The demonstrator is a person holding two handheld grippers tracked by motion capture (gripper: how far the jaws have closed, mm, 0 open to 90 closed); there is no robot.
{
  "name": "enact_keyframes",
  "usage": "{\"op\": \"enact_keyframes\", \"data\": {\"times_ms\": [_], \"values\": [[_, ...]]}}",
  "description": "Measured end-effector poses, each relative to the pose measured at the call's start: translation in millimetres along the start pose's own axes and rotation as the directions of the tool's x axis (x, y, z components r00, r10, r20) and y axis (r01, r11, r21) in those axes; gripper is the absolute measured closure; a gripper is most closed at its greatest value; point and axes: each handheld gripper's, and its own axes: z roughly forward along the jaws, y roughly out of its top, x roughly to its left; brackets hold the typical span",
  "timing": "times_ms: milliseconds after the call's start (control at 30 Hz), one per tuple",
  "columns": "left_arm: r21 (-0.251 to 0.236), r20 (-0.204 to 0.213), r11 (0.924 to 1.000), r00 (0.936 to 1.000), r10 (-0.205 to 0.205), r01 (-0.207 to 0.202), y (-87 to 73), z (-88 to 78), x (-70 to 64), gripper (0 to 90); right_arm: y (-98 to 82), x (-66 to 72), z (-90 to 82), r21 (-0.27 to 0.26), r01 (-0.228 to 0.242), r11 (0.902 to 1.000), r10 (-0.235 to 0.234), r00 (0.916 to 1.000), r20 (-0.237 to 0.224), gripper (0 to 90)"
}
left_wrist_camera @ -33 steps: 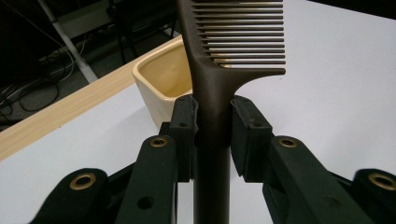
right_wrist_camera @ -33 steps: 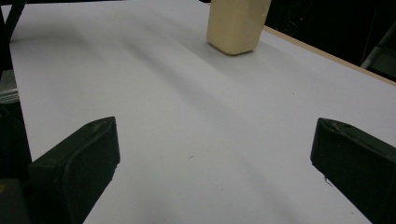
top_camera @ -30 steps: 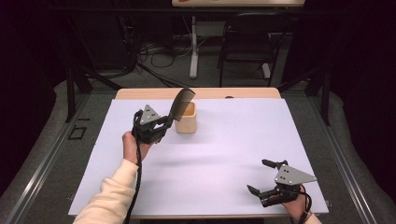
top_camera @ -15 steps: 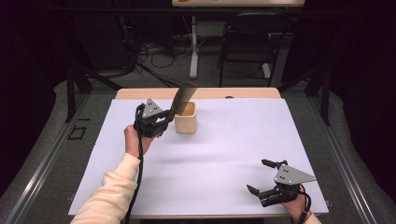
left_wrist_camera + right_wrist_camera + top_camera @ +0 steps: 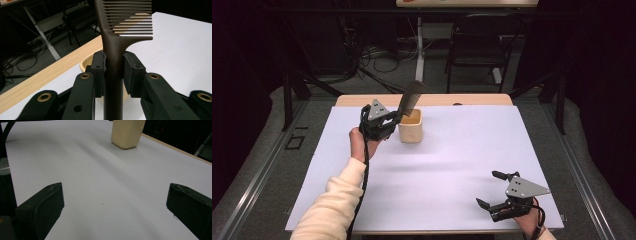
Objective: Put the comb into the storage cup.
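Dark room, white sheet (image 5: pixel 452 165) over a wood table. We've got the comb (image 5: pixel 117 37) in the left gripper (image 5: pixel 387 122), jaws clamped on the handle just below where the teeth start; comb stands tilted, teeth end up, just beside and above the cup (image 5: pixel 410 126), far left of the sheet. Right gripper (image 5: pixel 494 192) sits near the bottom right corner, jaws wide apart, nothing between them.

Handling, our read: comb is light, stiff plastic, smooth handle, so it could pivot or slip in the pads if bumped. Teeth are thin and likely to flex or snag, so we keep the grip on the solid handle, not the teeth. Cup looks light too; a knock from the comb could tip it.
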Motion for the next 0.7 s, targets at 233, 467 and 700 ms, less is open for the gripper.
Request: {"op": "enact_keyframes", "data": {"times_ms": [233,467,700], "values": [[-0.021,-0.008,0.9998,0.9999,-0.006,0.006,4.0,4.2,3.7,72.6,0.1,0.0,-1.0,0.001,0.000,1.0000,0.000,1.0000,0.000,0.8],[-0.032,-0.022,0.9993,0.9996,-0.018,0.017,8.2,6.7,6.8,72.6,0.3,0.4,-1.1,0.002,0.001,1.0000,-0.001,1.0000,0.001,0.8],[-0.031,-0.037,0.9995,0.9993,-0.010,0.009,11.2,11.2,9.6,72.6,0.4,0.4,-0.7,0.001,0.003,1.0000,-0.003,1.0000,0.000,0.8]]}}
